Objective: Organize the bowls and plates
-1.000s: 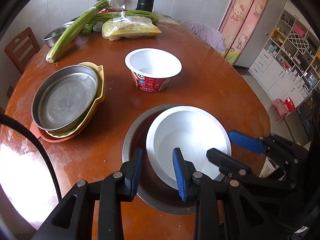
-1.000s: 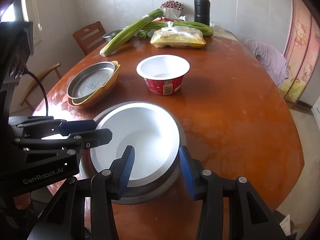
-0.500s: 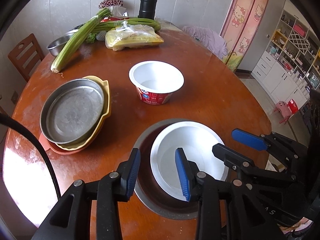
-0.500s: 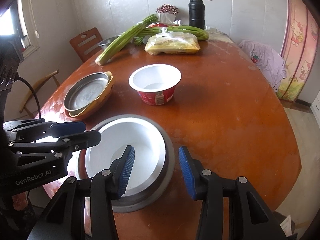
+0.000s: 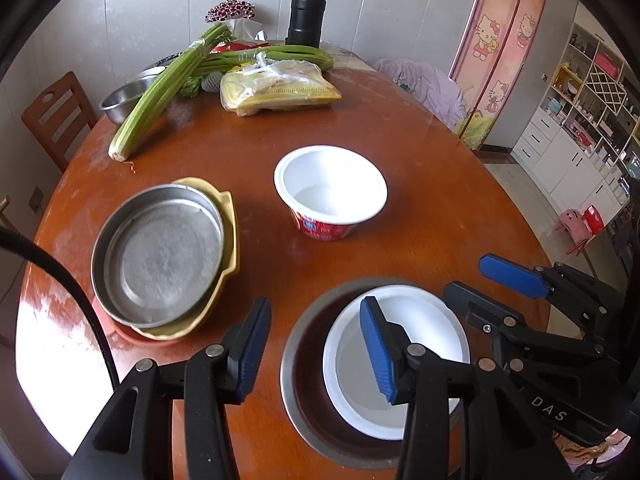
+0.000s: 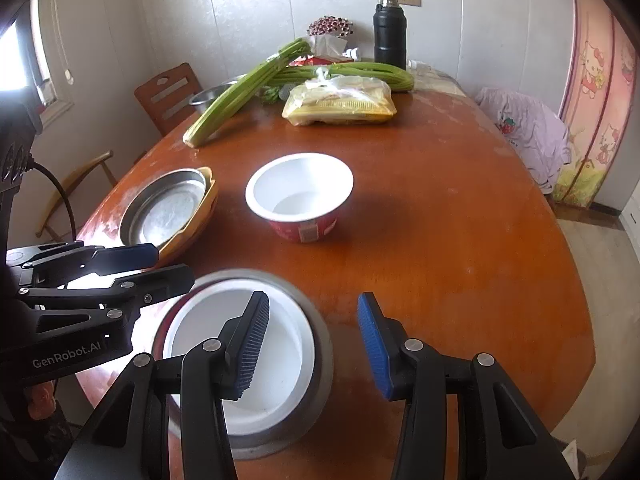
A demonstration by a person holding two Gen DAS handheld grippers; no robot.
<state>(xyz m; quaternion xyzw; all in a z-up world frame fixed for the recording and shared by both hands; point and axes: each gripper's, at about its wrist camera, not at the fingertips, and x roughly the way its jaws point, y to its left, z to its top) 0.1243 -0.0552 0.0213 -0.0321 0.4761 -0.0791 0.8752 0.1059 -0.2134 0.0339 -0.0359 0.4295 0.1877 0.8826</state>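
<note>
A white bowl (image 5: 432, 320) (image 6: 200, 320) rests inside a wider metal bowl (image 5: 289, 380) (image 6: 325, 354) near the table's front edge. My left gripper (image 5: 316, 344) (image 6: 172, 264) hovers above the metal bowl's left rim. Its jaws are opening and the pads touch nothing. My right gripper (image 6: 312, 336) (image 5: 466, 276) hangs over the right rim, its fingers apart and empty. Further back stands a red-and-white paper cup bowl (image 5: 332, 184) (image 6: 300, 188). At the left, a metal plate (image 5: 160, 256) (image 6: 164, 208) lies stacked on a yellow dish (image 5: 230, 236), with a reddish plate beneath.
Celery stalks (image 5: 160, 96), a bag of food (image 5: 280, 88), a black flask (image 5: 306, 16) and a steel bowl (image 5: 124, 98) crowd the far end of the wooden table (image 5: 420, 160). A chair (image 5: 56, 116) stands at the left. A black cable (image 5: 60, 280) crosses the left side.
Both grippers have lifted and drawn back from the nested bowls, which stay on the table. The left jaws have spread wider. The right jaws keep the same gap.
</note>
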